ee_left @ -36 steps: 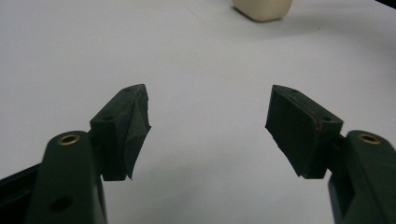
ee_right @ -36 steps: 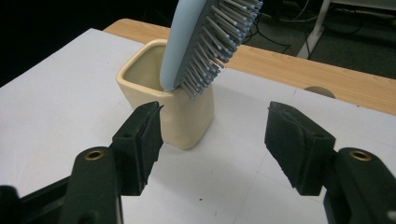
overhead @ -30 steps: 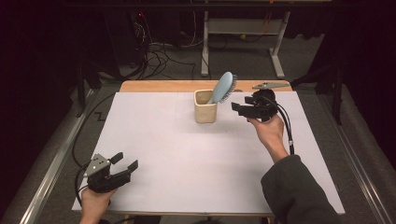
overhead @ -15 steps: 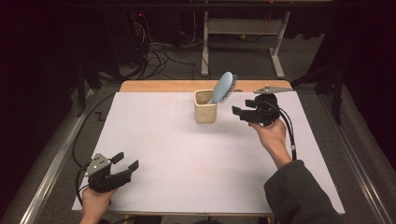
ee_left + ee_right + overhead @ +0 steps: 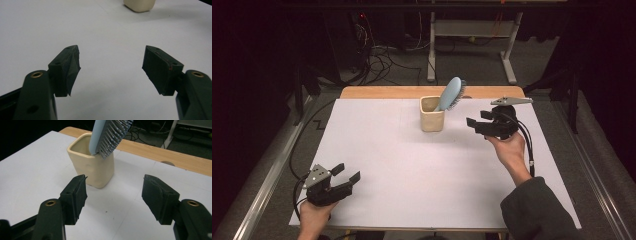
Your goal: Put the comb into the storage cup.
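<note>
Just ahead of our right gripper (image 5: pixel 113 192) jaws: brush (image 5: pixel 110 135) head-up in cup (image 5: pixel 92 167) | jaws released, nothing grasped | left gripper (image 5: pixel 111 67) jaws released, cup far ahead | placing looks done; pulling away left

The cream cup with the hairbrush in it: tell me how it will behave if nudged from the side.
The cream cup looks glazed, so likely stiff, somewhat slippery and breakable. Its flat base should slide on the white table rather than roll. The blue hairbrush leans well above its rim, so a high push could probably tip it.
</note>
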`<move>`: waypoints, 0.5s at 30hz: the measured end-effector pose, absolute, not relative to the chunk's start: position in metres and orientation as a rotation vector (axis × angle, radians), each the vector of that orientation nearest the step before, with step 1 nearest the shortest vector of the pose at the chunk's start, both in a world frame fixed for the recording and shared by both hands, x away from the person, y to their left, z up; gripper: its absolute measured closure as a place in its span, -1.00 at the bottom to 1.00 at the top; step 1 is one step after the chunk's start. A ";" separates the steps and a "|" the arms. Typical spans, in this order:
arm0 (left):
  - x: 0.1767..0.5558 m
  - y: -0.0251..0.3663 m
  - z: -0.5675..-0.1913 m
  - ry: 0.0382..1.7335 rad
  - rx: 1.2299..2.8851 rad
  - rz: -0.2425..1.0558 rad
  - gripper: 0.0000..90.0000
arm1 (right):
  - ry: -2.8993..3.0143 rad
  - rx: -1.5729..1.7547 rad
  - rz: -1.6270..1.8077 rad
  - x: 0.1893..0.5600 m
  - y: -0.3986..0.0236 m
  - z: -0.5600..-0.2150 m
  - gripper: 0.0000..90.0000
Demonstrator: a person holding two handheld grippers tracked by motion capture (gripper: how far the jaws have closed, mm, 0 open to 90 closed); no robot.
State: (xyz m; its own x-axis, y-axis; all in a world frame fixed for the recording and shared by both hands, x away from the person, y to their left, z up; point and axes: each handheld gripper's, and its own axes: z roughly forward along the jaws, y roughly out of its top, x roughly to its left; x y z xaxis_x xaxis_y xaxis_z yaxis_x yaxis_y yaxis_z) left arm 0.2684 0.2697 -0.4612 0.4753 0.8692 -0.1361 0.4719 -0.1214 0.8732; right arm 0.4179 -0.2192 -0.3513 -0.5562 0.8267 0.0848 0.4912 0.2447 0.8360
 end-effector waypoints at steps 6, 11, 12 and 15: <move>0.269 0.272 -0.461 1.157 1.748 0.519 -0.32 | 2.161 1.198 1.218 0.414 -0.221 -0.351 -0.18; 0.269 0.270 -0.462 1.155 1.755 0.516 -0.33 | 2.155 1.198 1.222 0.411 -0.224 -0.352 -0.19; 0.269 0.270 -0.462 1.153 1.758 0.514 -0.33 | 2.154 1.196 1.221 0.410 -0.224 -0.353 -0.19; 0.268 0.270 -0.462 1.153 1.757 0.514 -0.33 | 2.147 1.193 1.221 0.408 -0.226 -0.354 -0.20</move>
